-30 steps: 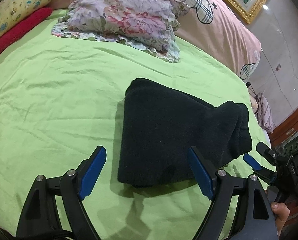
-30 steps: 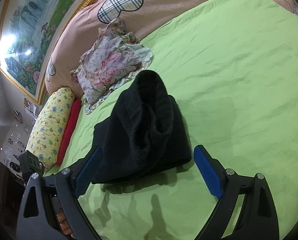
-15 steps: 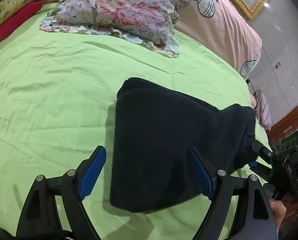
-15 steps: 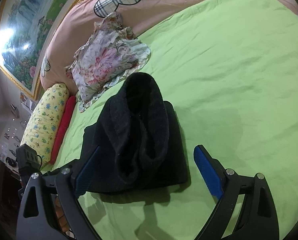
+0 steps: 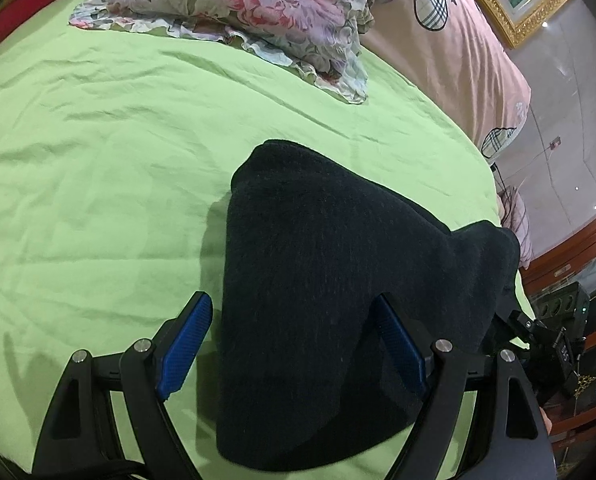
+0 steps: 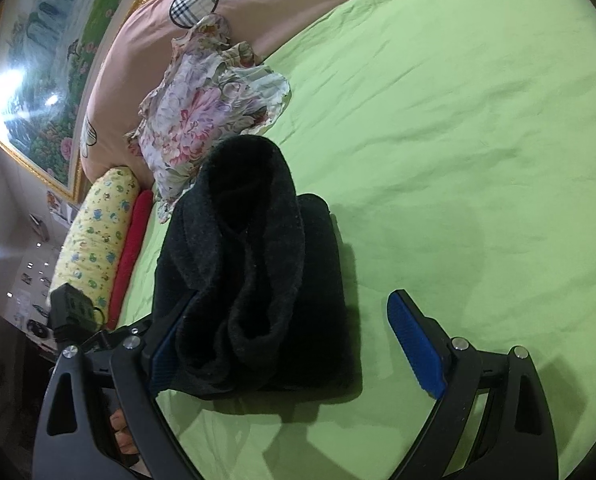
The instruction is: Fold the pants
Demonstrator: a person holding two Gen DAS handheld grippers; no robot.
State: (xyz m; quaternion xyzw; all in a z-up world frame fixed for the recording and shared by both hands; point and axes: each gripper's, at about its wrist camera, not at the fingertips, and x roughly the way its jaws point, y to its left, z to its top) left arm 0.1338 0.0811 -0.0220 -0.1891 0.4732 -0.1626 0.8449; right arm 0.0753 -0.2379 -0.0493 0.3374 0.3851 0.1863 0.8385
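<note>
Pants point(image 5: 330, 300) lie near the middle of the green bed point(image 5: 98, 160), already folded down to a compact thick black bundle; judged mostly done, maybe one last fold or a tidy-up left. Left gripper point(image 5: 294, 344) is spread wide, straddling the bundle's near end, blue pads not pressing cloth. Right gripper point(image 6: 298, 344) is also spread, bundle between its jaws, its right pad clear of the cloth. Its left pad is partly hidden behind the fabric, so contact there is unclear. Bundle's near edge is cut off under the left gripper; layer count hard to read in the black. Floral pillow point(image 5: 258, 4) sits well apart.
</note>
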